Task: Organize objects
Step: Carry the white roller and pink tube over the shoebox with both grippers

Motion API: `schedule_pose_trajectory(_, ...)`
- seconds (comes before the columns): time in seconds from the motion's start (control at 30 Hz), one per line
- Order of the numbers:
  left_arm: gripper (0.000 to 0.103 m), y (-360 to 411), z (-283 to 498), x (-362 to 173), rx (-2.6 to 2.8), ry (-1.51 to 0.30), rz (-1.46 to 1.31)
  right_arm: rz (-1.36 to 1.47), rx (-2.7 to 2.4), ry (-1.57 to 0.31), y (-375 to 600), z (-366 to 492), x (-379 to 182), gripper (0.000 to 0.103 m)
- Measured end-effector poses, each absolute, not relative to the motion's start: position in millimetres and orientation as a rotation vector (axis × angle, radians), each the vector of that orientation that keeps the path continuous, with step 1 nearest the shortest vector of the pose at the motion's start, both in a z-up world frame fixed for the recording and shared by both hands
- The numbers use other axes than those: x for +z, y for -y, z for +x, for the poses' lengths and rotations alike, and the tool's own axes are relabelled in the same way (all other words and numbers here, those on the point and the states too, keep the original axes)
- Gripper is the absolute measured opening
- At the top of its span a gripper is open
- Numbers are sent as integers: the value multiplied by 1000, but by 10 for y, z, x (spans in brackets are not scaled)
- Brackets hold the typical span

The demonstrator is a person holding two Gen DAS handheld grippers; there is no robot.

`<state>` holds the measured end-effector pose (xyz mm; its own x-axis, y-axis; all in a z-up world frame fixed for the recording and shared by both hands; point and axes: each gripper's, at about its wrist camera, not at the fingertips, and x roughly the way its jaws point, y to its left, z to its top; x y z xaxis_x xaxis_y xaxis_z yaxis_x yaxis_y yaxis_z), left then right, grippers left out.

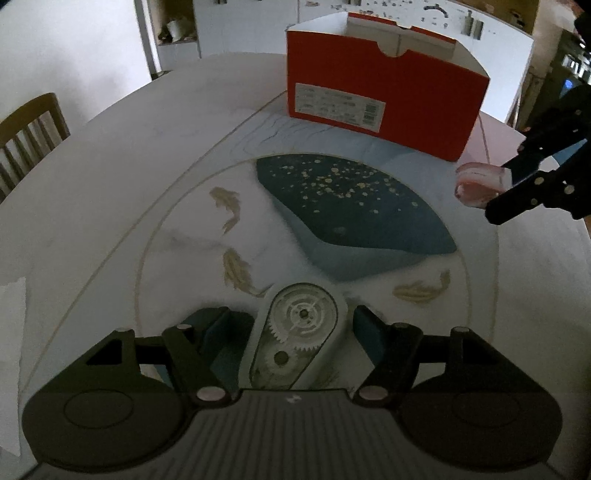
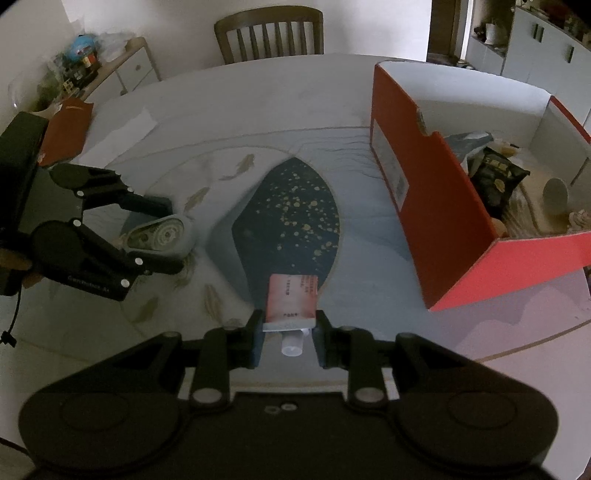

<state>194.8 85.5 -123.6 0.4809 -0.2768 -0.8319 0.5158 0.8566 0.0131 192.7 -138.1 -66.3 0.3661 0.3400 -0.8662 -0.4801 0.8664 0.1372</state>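
Observation:
A white correction-tape dispenser with clear gears (image 1: pixel 295 332) lies on the table between the open fingers of my left gripper (image 1: pixel 295 328), which do not touch it; it also shows in the right wrist view (image 2: pixel 159 234). My right gripper (image 2: pixel 290 332) is shut on a pink tube (image 2: pixel 291 299), cap toward the camera, held over the table; in the left wrist view the tube (image 1: pixel 478 182) sits at the right gripper's (image 1: pixel 502 184) fingertips. An open red box (image 1: pixel 384 96) stands at the far side; in the right wrist view the box (image 2: pixel 454 221) holds a dark snack bag (image 2: pixel 496 177) and other items.
The round table (image 1: pixel 110 184) has a painted fish and dark blue pattern. A wooden chair (image 2: pixel 269 33) stands at its far edge, another (image 1: pixel 29 129) at the left. A red-brown flat packet (image 2: pixel 68 129) and white paper (image 2: pixel 133 123) lie near the table edge. Cabinets line the walls.

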Motion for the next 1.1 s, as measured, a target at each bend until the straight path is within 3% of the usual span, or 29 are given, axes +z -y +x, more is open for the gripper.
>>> schedule_pose_trajectory(0.1, 54, -853, 1940, -1215, -462, -946, 267, -146, 536, -1069, 1385, 1926, -642, 26)
schedule_pose_trajectory(0.57, 53, -707, 1868, -943, -283, -944, 23, -108, 589, -989, 1580, 1950, -323, 26)
schedule_pose_trajectory(1.1, 52, 128, 1795, -341, -261, -859, -67, -71, 628, -890, 2240, 2122, 16, 26)
